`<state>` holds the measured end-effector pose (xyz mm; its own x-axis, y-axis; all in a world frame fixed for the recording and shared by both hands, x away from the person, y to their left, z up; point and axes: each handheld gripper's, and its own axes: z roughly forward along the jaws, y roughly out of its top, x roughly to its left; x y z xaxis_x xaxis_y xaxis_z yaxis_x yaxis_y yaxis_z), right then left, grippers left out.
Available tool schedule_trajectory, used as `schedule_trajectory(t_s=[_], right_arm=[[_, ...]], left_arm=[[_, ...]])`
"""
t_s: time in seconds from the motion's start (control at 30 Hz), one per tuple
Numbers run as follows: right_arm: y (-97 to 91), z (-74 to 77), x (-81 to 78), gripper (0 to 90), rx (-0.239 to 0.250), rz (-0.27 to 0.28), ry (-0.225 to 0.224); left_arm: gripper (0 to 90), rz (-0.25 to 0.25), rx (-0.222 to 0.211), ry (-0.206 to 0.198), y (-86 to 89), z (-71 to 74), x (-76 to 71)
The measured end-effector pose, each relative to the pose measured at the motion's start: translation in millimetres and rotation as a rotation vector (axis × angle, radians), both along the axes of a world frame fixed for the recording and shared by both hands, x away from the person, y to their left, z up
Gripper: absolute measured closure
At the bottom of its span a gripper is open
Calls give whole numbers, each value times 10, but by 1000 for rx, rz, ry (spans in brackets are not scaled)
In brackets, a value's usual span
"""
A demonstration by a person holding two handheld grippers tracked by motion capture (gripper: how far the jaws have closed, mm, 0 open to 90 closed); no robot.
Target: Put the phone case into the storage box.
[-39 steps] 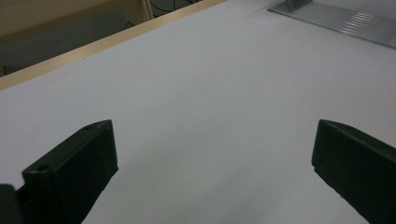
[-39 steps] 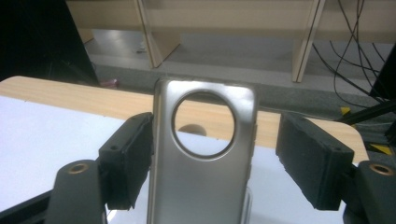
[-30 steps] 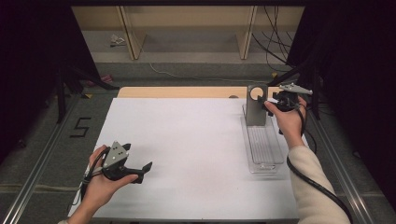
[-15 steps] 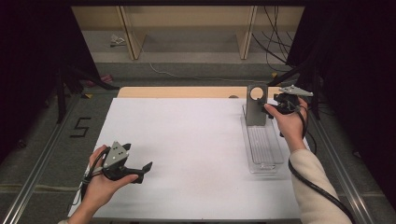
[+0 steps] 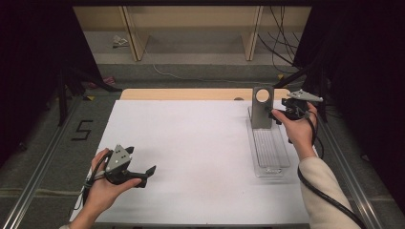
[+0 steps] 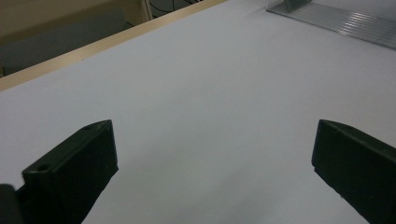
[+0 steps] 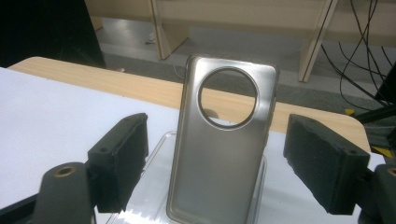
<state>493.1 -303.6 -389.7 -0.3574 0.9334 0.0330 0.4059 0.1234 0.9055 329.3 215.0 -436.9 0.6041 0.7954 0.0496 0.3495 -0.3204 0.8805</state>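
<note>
Right tongs (image 7: 215,163) just opened, case (image 7: 222,140) free (upright)

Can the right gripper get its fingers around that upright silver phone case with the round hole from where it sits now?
Probably yes. The right gripper is open, its fingers apart on either side of the upright silver phone case with the round hole, and nothing stands between them.

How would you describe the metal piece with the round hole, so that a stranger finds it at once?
Start at the white table and go to its far right side, where a clear ribbed tray lies. At the tray's far end stands the metal piece, upright. It is a grey plate with rounded corners and one large round hole near its top.
</note>
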Motion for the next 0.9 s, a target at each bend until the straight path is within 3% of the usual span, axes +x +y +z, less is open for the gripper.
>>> schedule_trajectory(t_s=[0.9], right_arm=[[28, -9, -353, 227, -19, 80, -5]], left_arm=[[0, -8, 8, 3, -8, -2, -1]])
